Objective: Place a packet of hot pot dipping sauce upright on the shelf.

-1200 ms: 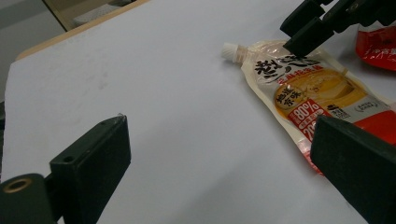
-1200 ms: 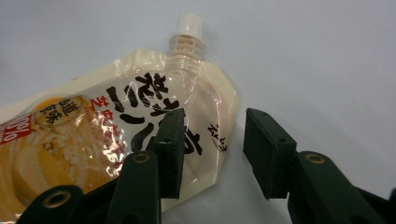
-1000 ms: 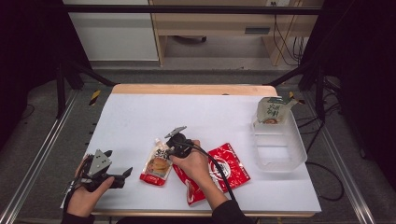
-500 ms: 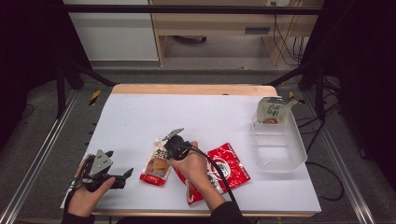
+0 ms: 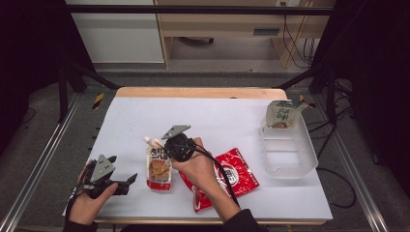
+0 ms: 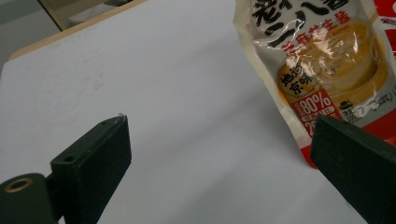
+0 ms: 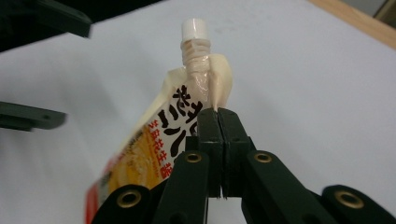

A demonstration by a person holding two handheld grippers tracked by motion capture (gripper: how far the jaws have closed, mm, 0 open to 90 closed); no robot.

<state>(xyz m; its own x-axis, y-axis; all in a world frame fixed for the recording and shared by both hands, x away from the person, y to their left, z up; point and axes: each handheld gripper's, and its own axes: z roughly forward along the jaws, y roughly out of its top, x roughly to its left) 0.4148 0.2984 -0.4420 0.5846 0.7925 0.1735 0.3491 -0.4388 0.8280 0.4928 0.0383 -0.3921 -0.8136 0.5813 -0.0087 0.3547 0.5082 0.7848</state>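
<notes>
The right gripper [image 7: 218, 114] is clamped on the top edge of the spouted sauce pouch [image 5: 159, 167], near the table's front edge; the left gripper [image 5: 131, 179] rests alongside, jaws apart. Lifting slowly should keep the thin film from slipping on the way to the clear bin [image 5: 309, 159].

1. The place looked like a lab set up for recording, not a home or a kitchen.
2. Its centre was a white tabletop [image 5: 227, 121] with a pale wooden edge, standing on grey floor.
3. Black stand legs [image 5: 72, 77] rose just beside the tabletop's far corners, and a dark bar crossed above its far side.
4. Metal rails [image 5: 43, 159] ran along the floor on both sides of the tabletop.
5. Beyond the tabletop stood a plain wooden desk [image 5: 217, 24] with loose cables [image 5: 290, 43] hanging beside it, and a white cabinet [image 5: 116, 34].
6. Dark curtains closed in both sides of the tabletop.
</notes>
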